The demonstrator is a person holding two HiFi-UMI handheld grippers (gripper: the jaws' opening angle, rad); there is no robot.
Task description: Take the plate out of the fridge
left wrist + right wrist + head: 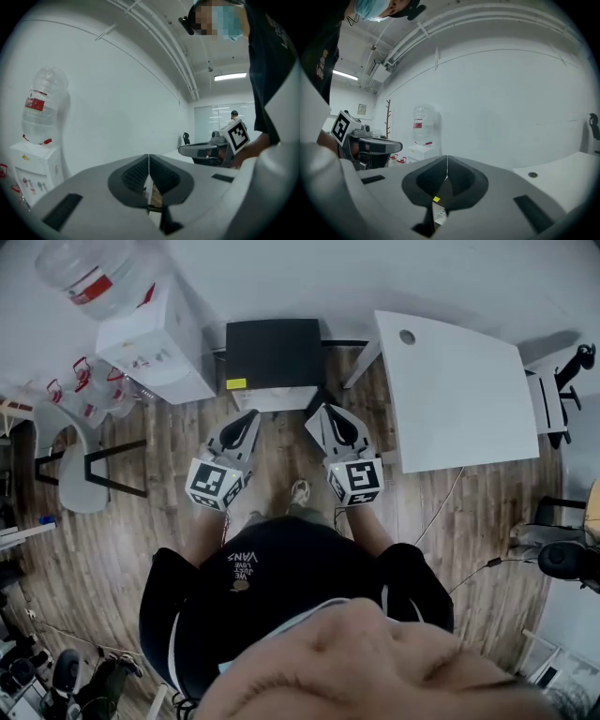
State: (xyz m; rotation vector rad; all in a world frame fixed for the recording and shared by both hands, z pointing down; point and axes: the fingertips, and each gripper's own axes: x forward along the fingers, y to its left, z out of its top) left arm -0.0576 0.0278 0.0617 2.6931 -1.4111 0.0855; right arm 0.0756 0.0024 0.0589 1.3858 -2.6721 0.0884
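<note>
This looks like an office. A water dispenser (155,343) stands at the upper left, a small black fridge (273,352) at top centre, a white table (459,399) and office chair (562,381) at upper right.

Head view looks down; gripper views share dispenser (33,173)

Left gripper (149,161): jaws pressed together, nothing between them. It points at a plain white wall (117,108). Far left is a white water dispenser (33,173) with a clear bottle (42,105) upright on top. At right is the right gripper (206,151), level, with its marker cube (238,134) facing the camera. Behind it are an office chair (186,138) and a lit ceiling light (229,76).
</note>
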